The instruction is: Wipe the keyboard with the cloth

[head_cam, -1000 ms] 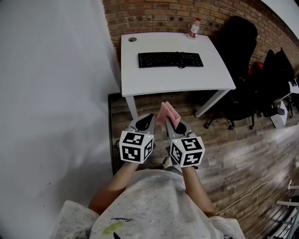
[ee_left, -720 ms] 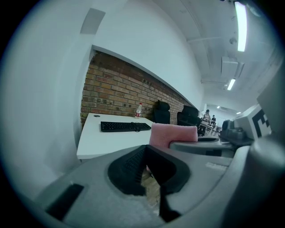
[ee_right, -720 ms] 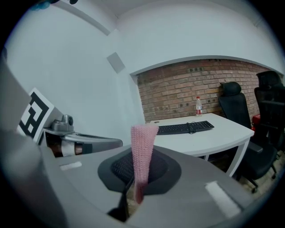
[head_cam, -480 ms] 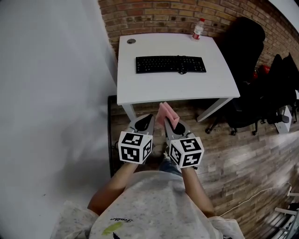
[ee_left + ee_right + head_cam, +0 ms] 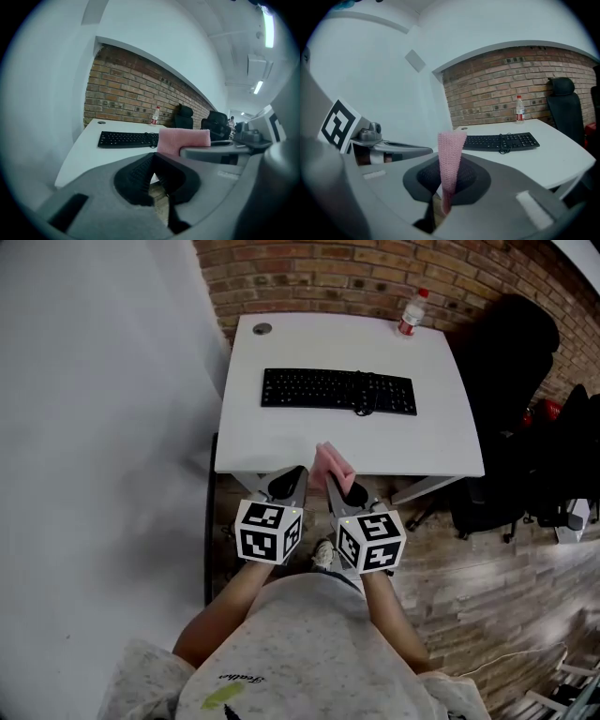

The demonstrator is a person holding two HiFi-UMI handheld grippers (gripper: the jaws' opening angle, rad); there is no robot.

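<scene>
Both shut: right gripper pinches the cloth, left gripper holds nothing.

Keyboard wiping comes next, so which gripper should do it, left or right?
Right. The right gripper pinches the pink cloth in its shut jaws, pointing toward the keyboard on the table. The left gripper is shut on nothing, so it would first need the cloth.

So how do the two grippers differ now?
The right gripper is shut on the pink cloth; the left gripper is shut on nothing. The left gripper is nearer the white wall, the right gripper nearer the black chair. Both point at the keyboard without touching it.
</scene>
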